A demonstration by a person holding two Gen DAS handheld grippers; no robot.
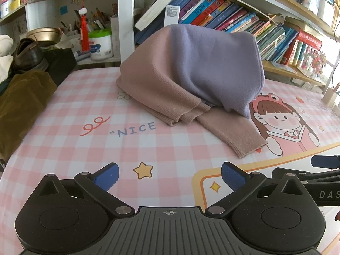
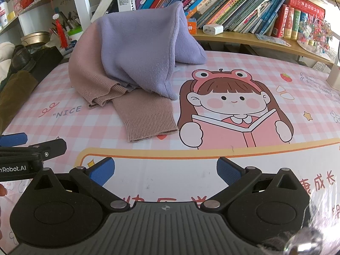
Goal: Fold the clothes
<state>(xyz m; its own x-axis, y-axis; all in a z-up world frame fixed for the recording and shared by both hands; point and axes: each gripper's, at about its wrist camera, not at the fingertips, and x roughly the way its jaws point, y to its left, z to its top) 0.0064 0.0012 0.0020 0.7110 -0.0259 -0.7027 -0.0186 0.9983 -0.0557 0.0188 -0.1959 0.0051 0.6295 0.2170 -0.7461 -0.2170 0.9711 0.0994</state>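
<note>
Across the middle of both views lies a sweater, heaped rather than flat, on a table covered with a pink-and-white checked cloth. Its body is half dusty pink and half lilac: in the left wrist view the pink part falls toward the left of the frame and the lilac part drapes over the right, rising in a hump that leans against the row of books on the shelf behind. One pink sleeve with a ribbed cuff stretches out toward the lower centre of the frame, its end lying just beside a cartoon girl printed on the cloth, who holds an open book. The word "NICE" is printed left of the sleeve. At the bottom of the left wrist view the left gripper hangs above the cloth with its blue-padded jaws spread wide and nothing between them, well short of the sweater. At the bottom of the right wrist view the right gripper sits the same way, jaws spread apart and empty, over the printed border of the cloth. Along the left edge of the left wrist view, an olive-brown garment lies bunched, with a dark shoe behind it.
</note>
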